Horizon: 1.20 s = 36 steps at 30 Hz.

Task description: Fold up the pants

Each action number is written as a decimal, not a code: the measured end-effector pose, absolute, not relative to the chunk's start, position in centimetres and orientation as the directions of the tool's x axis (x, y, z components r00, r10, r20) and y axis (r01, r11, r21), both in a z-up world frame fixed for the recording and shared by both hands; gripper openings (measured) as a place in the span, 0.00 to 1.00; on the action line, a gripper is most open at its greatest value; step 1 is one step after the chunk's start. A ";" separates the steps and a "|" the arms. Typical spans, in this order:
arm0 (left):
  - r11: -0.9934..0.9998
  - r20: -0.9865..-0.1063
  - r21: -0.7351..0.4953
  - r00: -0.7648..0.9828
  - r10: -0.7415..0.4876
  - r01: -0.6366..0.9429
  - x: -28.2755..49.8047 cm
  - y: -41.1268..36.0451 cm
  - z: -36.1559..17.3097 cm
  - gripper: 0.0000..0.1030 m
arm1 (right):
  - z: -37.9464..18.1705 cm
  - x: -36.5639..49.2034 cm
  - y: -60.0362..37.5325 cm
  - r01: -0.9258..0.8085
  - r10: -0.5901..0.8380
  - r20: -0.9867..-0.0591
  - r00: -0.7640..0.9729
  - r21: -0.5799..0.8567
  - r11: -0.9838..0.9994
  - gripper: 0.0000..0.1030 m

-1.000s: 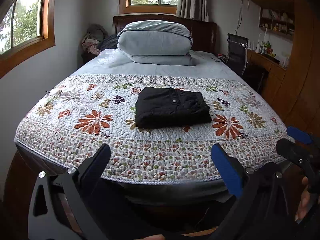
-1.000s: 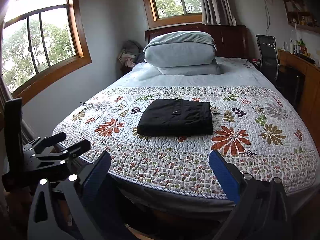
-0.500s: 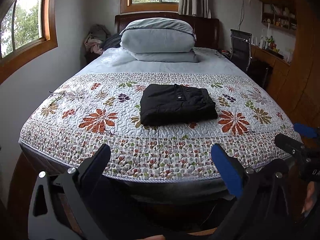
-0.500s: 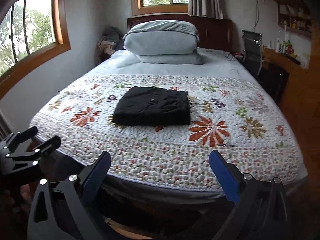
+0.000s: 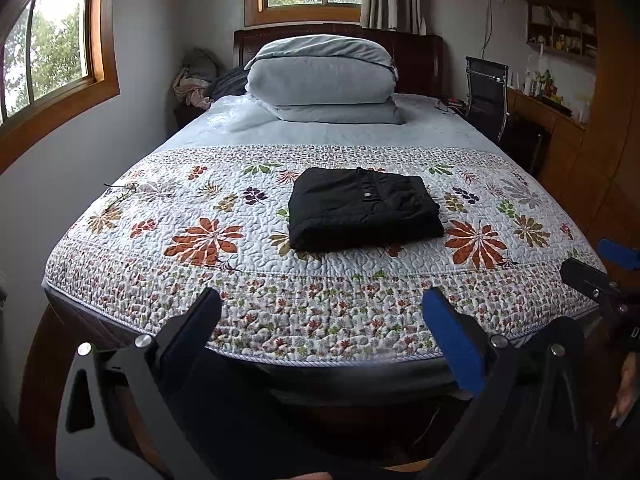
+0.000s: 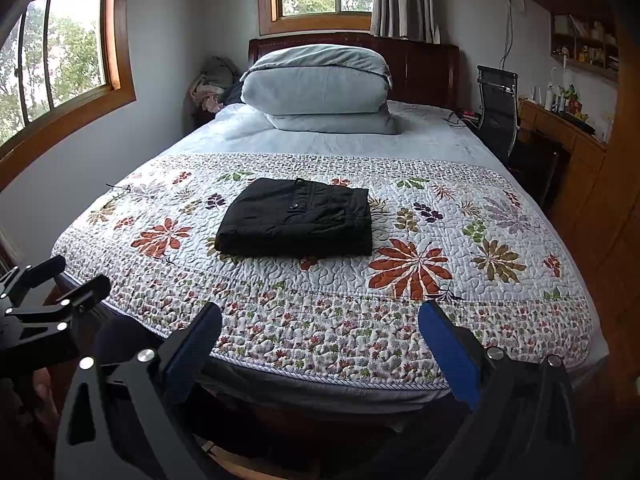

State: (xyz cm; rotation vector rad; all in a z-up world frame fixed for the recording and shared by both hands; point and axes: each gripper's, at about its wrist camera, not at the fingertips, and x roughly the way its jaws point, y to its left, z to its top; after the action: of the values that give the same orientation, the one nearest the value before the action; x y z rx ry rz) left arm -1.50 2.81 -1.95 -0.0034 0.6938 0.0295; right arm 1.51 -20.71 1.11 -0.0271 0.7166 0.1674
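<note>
both grippers level at bed foot, fingers spread, pants (image 5: pixel 362 208) folded

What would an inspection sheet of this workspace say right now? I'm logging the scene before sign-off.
Surface: floral quilt spread flat over the bed.
Job's things: black pants folded into a compact rectangle mid-quilt.
Clutter: clothes heap by the headboard; folded duvet at the head.
Grippers: left gripper and right gripper open, empty, off the bed's foot.
Cables: cord hanging down the wall.
Surroundings: office chair, desk, two windows.
</note>
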 end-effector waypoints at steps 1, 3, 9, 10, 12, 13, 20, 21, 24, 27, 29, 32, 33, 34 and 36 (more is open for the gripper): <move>1.000 -0.639 0.009 0.769 0.028 -0.029 -1.5 2.9 -1.9 0.97 | 1.1 1.6 -20.7 -0.163 0.144 -0.656 0.741 0.033 0.986 0.97; 1.000 -0.640 0.009 0.768 0.028 -0.028 -1.5 2.9 -1.9 0.97 | 1.2 1.6 -20.6 -0.168 0.148 -0.656 0.740 0.033 0.985 0.97; 1.000 -0.640 -0.002 0.768 0.017 -0.024 -1.5 3.0 -1.9 0.97 | 1.5 1.4 -20.2 -0.177 0.149 -0.647 0.747 0.022 0.984 0.97; 1.000 -0.641 -0.006 0.768 0.016 -0.025 -1.6 3.0 -1.9 0.97 | 1.5 1.5 -20.1 -0.177 0.150 -0.647 0.747 0.023 0.984 0.97; 1.000 -0.639 -0.013 0.769 0.010 -0.024 -1.6 3.2 -1.9 0.97 | 1.6 1.4 -20.1 -0.179 0.150 -0.648 0.747 0.022 0.984 0.97; 1.000 -0.639 -0.014 0.769 0.010 -0.025 -1.6 3.2 -1.9 0.97 | 1.5 1.4 -20.0 -0.181 0.151 -0.648 0.747 0.021 0.983 0.97; 0.999 -0.638 -0.010 0.770 0.020 -0.034 -1.5 3.4 -1.9 0.97 | 1.5 1.4 -19.5 -0.192 0.159 -0.648 0.745 0.021 0.981 0.97; 0.999 -0.638 -0.009 0.770 0.020 -0.033 -1.5 3.3 -1.9 0.97 | 1.4 1.4 -19.5 -0.191 0.159 -0.648 0.745 0.021 0.981 0.97; 0.999 -0.638 -0.012 0.770 0.018 -0.033 -1.5 3.3 -1.9 0.97 | 1.4 1.4 -19.5 -0.193 0.158 -0.651 0.742 0.018 0.981 0.97; 0.999 -0.641 -0.025 0.767 0.008 -0.032 -1.5 3.4 -1.9 0.97 | 1.4 1.4 -19.4 -0.196 0.158 -0.651 0.743 0.015 0.981 0.97; 0.999 -0.649 -0.043 0.761 -0.007 -0.027 -1.4 3.4 -2.0 0.97 | 1.3 1.4 -19.4 -0.195 0.157 -0.651 0.743 0.014 0.981 0.97; 0.999 -0.640 -0.024 0.768 0.008 -0.031 -1.4 3.3 -1.9 0.97 | 1.2 1.4 -19.4 -0.197 0.159 -0.650 0.743 0.015 0.980 0.97; 0.999 -0.640 -0.024 0.768 0.009 -0.031 -1.4 3.3 -1.8 0.97 | 1.2 1.4 -19.4 -0.197 0.159 -0.651 0.743 0.015 0.980 0.97; 0.999 -0.641 -0.026 0.768 0.007 -0.031 -1.5 3.3 -1.8 0.97 | 1.2 1.4 -19.4 -0.196 0.159 -0.651 0.742 0.015 0.980 0.97; 0.999 -0.642 -0.028 0.767 0.006 -0.032 -1.5 3.4 -1.8 0.97 | 1.3 1.3 -19.3 -0.198 0.160 -0.650 0.742 0.016 0.980 0.97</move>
State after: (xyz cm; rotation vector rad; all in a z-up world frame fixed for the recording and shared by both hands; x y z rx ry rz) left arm -1.46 3.35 -1.82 -0.0380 0.6968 0.0206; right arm 1.33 -19.34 1.25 -0.0557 0.7074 0.1962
